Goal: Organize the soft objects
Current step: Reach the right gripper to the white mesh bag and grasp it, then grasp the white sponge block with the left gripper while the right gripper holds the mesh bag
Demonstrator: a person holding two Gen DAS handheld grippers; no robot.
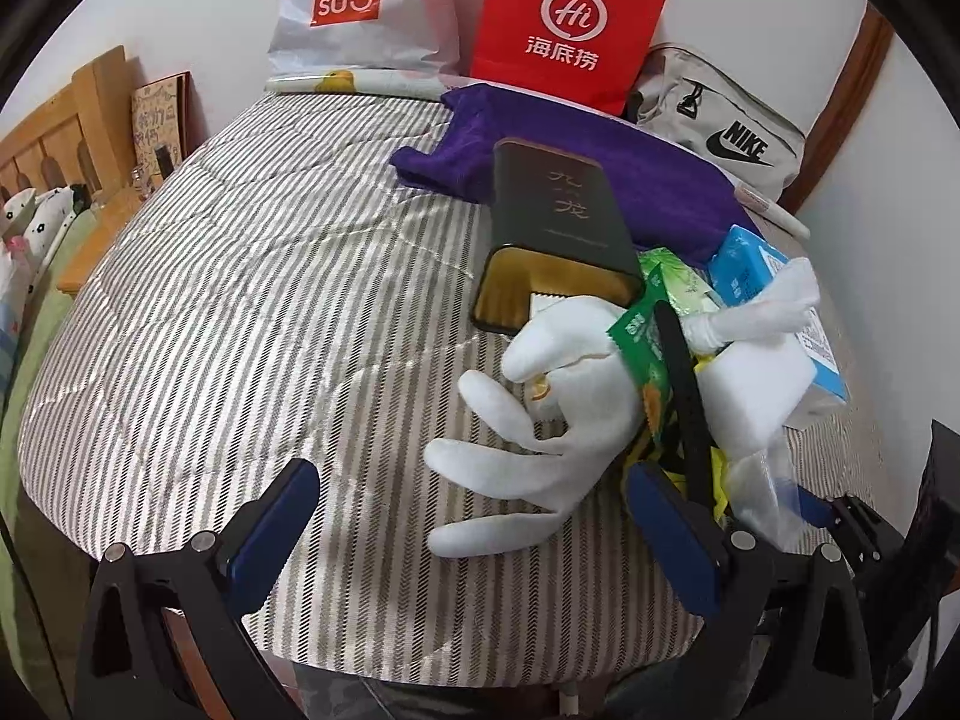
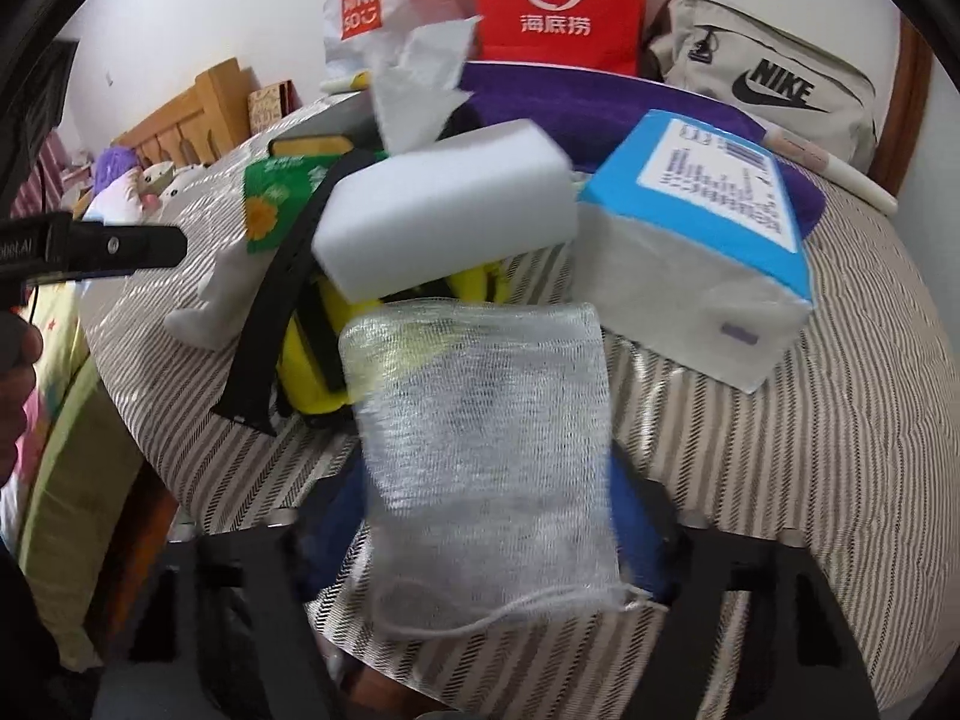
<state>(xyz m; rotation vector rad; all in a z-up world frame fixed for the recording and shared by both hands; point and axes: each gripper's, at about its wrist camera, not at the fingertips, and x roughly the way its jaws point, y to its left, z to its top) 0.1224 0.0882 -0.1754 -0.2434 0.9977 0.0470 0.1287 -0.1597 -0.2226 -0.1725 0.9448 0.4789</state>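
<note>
In the left wrist view my left gripper [image 1: 474, 516] is open and empty above the striped bed [image 1: 240, 330]; a white glove [image 1: 540, 420] lies between and just ahead of its fingers. Behind the glove are a dark tin box [image 1: 558, 228], a green snack packet [image 1: 642, 372], a white sponge [image 1: 750, 384] and a blue tissue pack [image 1: 756, 270]. In the right wrist view my right gripper [image 2: 486, 516] is shut on a white mesh pouch [image 2: 486, 444]. Ahead of it lie the white sponge [image 2: 444, 210], the blue tissue pack [image 2: 702, 234] and a yellow toy with black straps [image 2: 312, 360].
A purple towel [image 1: 600, 162], a red paper bag [image 1: 570, 18], a Miniso plastic bag [image 1: 348, 6] and a beige Nike bag [image 1: 720, 126] lie at the far end of the bed. A wooden headboard [image 1: 66, 120] is at left. The other gripper's tip [image 2: 120, 246] shows at left.
</note>
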